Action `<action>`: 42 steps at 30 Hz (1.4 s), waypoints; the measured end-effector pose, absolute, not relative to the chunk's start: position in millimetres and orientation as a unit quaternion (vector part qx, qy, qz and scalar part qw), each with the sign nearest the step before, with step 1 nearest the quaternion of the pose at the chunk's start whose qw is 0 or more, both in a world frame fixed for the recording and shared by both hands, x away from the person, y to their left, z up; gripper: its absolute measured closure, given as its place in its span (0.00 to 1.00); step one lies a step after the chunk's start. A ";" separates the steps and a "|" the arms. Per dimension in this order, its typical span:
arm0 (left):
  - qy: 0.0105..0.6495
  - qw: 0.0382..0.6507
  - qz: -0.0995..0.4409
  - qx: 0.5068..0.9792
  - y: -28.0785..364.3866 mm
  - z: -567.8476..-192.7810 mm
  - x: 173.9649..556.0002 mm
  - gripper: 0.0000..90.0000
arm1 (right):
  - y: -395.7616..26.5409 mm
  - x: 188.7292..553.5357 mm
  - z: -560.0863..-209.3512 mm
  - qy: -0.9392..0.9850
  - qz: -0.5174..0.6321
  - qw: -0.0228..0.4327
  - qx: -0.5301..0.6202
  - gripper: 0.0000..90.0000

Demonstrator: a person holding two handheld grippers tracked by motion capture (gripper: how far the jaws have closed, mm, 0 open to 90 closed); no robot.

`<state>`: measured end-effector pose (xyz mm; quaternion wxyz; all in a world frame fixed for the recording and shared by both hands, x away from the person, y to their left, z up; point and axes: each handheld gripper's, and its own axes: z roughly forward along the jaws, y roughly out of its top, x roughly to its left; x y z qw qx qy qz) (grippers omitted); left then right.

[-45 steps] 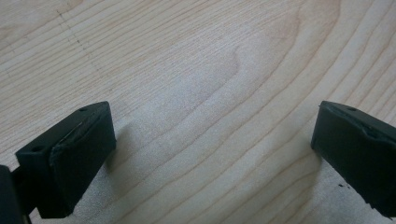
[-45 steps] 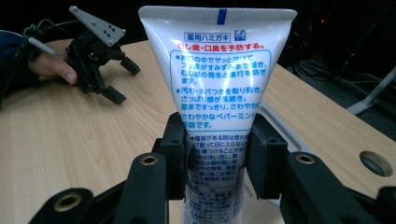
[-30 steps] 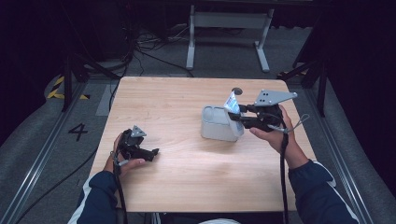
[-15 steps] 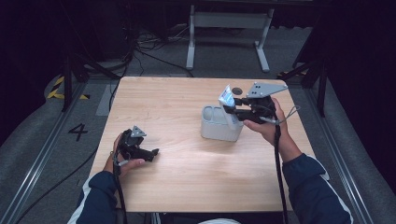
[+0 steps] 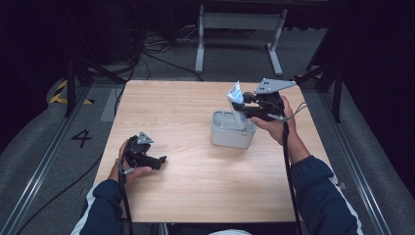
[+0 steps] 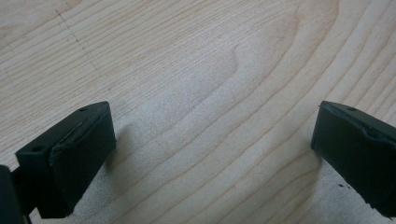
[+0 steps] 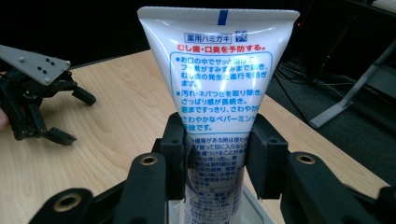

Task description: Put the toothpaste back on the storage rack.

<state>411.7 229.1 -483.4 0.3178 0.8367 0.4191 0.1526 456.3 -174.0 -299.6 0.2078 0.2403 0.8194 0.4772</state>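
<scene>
Right gripper [image 7: 217, 158] clamping printed tube [image 7: 219, 88], over grey holder [image 5: 230, 134]

Lower end of the tube and the bin's inside can't be made out

From above, the white tube [image 5: 237, 104] drops behind the rim of the grey bin [image 5: 230, 137], so its cap end is hidden. In the right gripper view the jaws cover the tube's middle print, and the bottom edge cuts off its lower part. The left gripper [image 5: 157, 159] sits partly under the hand [image 5: 131, 166]; in its own view both jaws run off the frame.
</scene>
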 end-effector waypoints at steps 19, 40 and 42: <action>0.419 0.318 0.153 0.837 229.1 -483.3 411.7 0.00 | -161.5 471.4 -316.0 0.821 0.472 0.203 0.249 0.71; 0.419 0.318 0.152 0.837 229.1 -483.4 411.7 0.00 | -169.0 475.8 -336.2 0.826 0.459 0.199 0.260 0.70; 0.419 0.318 0.152 0.837 229.0 -483.4 411.7 0.00 | -170.6 475.8 -338.2 0.827 0.457 0.199 0.262 0.70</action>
